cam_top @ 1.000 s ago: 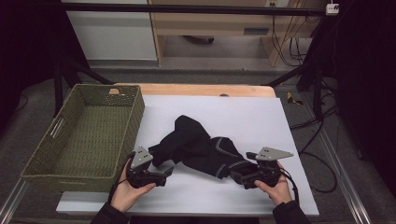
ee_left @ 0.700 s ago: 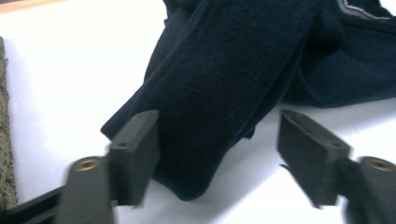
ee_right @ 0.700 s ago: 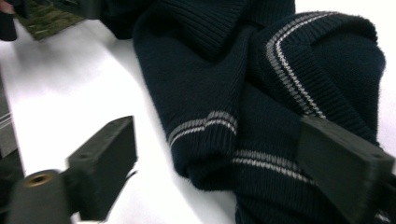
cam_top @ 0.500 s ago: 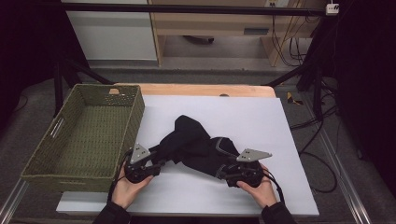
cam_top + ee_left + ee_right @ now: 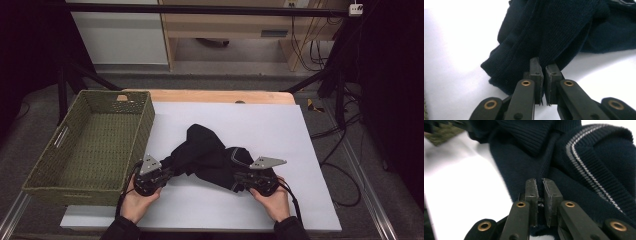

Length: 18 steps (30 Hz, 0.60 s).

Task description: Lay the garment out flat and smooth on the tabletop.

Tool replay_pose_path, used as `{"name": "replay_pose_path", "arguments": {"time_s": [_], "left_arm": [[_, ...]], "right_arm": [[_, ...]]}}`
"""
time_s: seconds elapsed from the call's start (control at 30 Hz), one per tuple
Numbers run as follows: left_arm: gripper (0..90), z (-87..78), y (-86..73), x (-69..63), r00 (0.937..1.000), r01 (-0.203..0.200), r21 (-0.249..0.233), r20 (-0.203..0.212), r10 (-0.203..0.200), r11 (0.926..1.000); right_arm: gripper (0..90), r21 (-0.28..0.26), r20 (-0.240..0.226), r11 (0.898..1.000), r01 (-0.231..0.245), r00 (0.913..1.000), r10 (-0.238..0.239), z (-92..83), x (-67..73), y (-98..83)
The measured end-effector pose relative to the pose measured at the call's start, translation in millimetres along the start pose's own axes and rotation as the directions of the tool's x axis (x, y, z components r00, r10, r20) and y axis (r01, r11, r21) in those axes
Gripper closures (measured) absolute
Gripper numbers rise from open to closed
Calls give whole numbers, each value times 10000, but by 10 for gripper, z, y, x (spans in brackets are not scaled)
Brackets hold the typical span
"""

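Left gripper [image 5: 167,172], low and left of centre in the high view, has just been closing its jaws, and the left gripper view shows them clamped on a fold at the edge of the crumpled dark navy knitted garment [image 5: 207,155]. Right gripper [image 5: 239,179], low and right of centre, has likewise just been closing, and the right gripper view shows its jaws pinching knit beside a ribbed band with a pale stripe [image 5: 584,167]. That garment lies bunched in the middle of the white-covered worktop [image 5: 280,130]; its folds hide its shape and what kind of clothing it is. At the left of the frame stands the olive-green woven rectangular basket [image 5: 145,112], just beside the left gripper. Both forearms are cut off by the bottom edge, and each hand [image 5: 134,202] covers its gripper's body.
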<state>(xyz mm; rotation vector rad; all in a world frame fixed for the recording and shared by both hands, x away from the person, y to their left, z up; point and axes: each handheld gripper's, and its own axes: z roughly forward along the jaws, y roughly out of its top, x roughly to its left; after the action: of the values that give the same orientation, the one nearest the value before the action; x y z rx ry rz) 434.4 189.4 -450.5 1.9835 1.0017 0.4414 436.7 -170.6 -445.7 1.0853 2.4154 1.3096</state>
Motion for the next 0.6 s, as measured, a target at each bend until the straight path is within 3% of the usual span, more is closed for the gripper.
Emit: {"name": "replay_pose_path", "arguments": {"time_s": [0.17,0.33,0.47,0.6], "left_arm": [[863,-154,-66,-105,9990,-222,124,391,217,9997],[864,-237,-208,-242,9939,-790,681,830,732,9946],[863,-249,-287,-298,9904,-910,1038,1133,791,9904],[838,-250,-294,-324,9881,-968,840,1282,856,9918]], "right_arm": [[842,-93,-622,10000,16,9981,-21,-328,4,-39],[843,554,-747,9984,-60,9972,102,-576,-47,-212],[843,1297,-578,9915,-56,9982,132,-578,-72,-402],[823,1778,-775,9838,228,9969,-91,-485,-38,-461]]}}
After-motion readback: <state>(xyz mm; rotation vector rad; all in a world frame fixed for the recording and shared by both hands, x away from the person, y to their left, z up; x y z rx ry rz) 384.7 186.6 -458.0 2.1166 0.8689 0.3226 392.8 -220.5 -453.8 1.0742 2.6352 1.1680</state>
